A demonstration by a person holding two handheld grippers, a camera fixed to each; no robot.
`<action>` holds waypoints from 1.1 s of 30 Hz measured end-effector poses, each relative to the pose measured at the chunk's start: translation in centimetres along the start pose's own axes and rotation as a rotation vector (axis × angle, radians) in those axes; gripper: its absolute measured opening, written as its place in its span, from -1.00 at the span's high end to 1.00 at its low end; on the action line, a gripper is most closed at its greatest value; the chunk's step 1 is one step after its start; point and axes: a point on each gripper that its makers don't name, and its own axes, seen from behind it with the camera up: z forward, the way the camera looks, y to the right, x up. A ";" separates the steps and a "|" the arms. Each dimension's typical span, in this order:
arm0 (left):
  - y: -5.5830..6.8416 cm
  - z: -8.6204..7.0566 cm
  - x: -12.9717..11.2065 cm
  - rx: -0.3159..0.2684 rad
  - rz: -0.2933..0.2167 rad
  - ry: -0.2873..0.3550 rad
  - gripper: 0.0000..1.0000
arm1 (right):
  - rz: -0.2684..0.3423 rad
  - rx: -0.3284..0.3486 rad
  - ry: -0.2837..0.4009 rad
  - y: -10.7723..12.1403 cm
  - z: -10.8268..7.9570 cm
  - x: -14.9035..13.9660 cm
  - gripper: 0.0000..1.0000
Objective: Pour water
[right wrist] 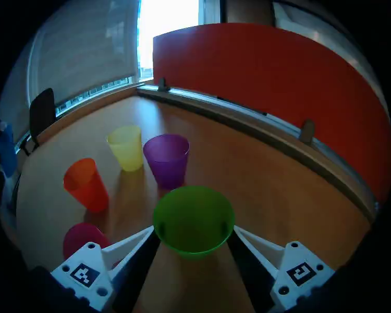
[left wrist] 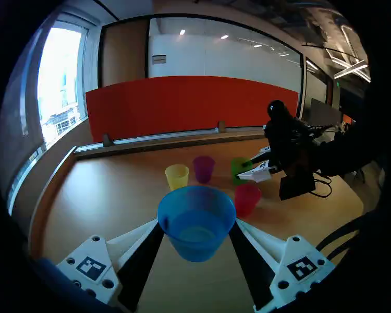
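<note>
My left gripper (left wrist: 196, 229) is shut on a blue cup (left wrist: 196, 211), held upright with some water in its bottom. My right gripper (right wrist: 194, 230) is shut on an empty green cup (right wrist: 194, 219), also upright. In the left gripper view the right gripper (left wrist: 255, 170) holds that green cup (left wrist: 239, 168) at the right of the cup group, with a dark-sleeved hand (left wrist: 292, 151) behind it. I cannot tell whether either cup rests on the wooden table (left wrist: 117, 193).
Empty cups stand on the table: yellow (right wrist: 125, 147), purple (right wrist: 167, 159), orange-red (right wrist: 86, 183) and magenta (right wrist: 81, 237). The left gripper view shows the yellow cup (left wrist: 177, 176), the purple cup (left wrist: 203, 168) and a red cup (left wrist: 246, 198). A red partition (left wrist: 185, 104) and a window sill border the table.
</note>
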 end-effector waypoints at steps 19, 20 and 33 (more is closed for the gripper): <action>0.8 -0.6 3.4 -0.037 0.029 0.066 -0.67 | 0.020 -0.038 0.179 -1.9 -8.8 6.6 -0.76; 0.9 -0.7 3.6 -0.041 0.032 0.071 -0.67 | 0.021 -0.042 0.192 -2.1 -9.4 7.0 -0.76; 1.9 -2.4 5.8 -0.090 0.071 0.116 -0.67 | 0.025 -0.118 0.360 -3.9 -17.7 12.7 -0.76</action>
